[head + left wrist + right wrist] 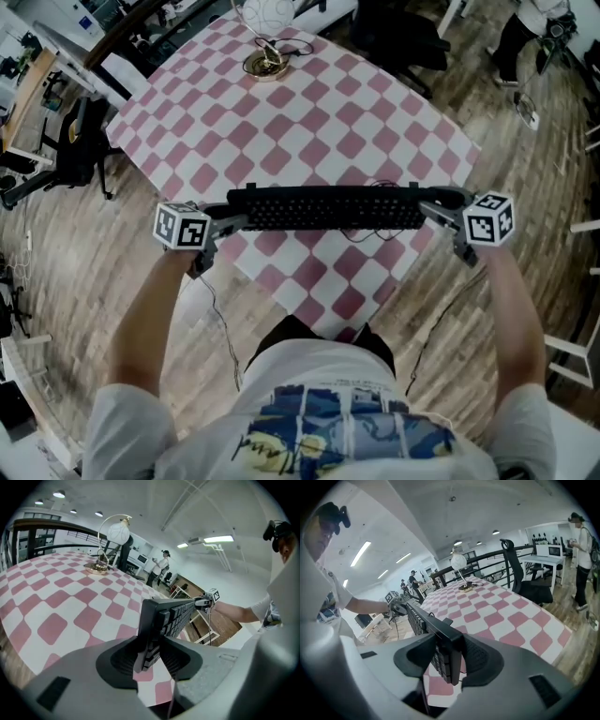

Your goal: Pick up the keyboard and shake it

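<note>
Keyboard (328, 208) stretches between both jaws, tilted on long edge, over near part of checkered desk (309, 103). Left gripper (228, 223) jaws grasping its left end. Right gripper (433, 211) jaws grasping its right end.

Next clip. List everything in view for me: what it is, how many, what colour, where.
keyboard: one, black, over the table's near edge, between the two grippers
table: one, pink-and-white checked cloth, centre
lamp: one, white globe on a brass base, table's far end
office chair: one, black, beside the table
bystander: one, light top, standing beyond the chair
floor: wood planks, all around
left gripper: one, grey, closed on the keyboard's left end
right gripper: one, grey, closed on the keyboard's right end
</note>
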Motion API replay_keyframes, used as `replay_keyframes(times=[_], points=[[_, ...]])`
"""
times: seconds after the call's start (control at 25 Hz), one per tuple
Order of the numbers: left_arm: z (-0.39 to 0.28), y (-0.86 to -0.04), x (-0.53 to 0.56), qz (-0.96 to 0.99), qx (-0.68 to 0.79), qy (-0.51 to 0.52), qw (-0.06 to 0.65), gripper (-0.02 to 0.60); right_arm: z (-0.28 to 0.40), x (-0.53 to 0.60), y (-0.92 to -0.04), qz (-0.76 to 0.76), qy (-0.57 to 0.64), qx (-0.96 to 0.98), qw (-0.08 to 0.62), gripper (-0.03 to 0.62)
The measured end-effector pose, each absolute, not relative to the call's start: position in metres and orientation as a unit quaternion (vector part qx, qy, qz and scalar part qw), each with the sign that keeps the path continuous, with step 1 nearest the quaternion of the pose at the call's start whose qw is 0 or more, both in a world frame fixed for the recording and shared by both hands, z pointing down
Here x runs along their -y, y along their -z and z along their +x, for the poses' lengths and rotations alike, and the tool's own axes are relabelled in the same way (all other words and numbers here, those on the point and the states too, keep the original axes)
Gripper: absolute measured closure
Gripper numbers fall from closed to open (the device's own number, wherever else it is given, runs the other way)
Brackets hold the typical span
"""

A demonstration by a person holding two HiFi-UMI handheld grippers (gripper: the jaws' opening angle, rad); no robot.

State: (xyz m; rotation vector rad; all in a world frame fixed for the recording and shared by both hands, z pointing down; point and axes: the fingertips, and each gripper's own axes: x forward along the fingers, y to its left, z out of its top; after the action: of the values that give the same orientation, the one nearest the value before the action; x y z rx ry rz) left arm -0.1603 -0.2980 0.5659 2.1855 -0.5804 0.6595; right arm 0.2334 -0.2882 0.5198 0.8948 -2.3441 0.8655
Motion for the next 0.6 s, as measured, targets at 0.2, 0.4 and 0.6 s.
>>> replay_keyframes(times=[0.2, 0.4, 0.6], points=[[-0.158, -0.594, 0.298, 0.838, 0.23, -0.27, 0.415, 0.442, 0.237, 0.295, -0.554, 0.319, -0.358, 0.842, 0.248, 0.422], [-0.155, -0.61, 0.297, 0.822, 0.226, -0.281, 0.441, 0.442, 0.239, 0.302, -0.58, 0.311, -0.387, 0.832, 0.248, 0.422], [-0.154, -0.629, 0.303, 0.81, 0.224, -0.29, 0.458, 0.442, 0.24, 0.308, -0.604, 0.31, -0.415, 0.817, 0.254, 0.422]])
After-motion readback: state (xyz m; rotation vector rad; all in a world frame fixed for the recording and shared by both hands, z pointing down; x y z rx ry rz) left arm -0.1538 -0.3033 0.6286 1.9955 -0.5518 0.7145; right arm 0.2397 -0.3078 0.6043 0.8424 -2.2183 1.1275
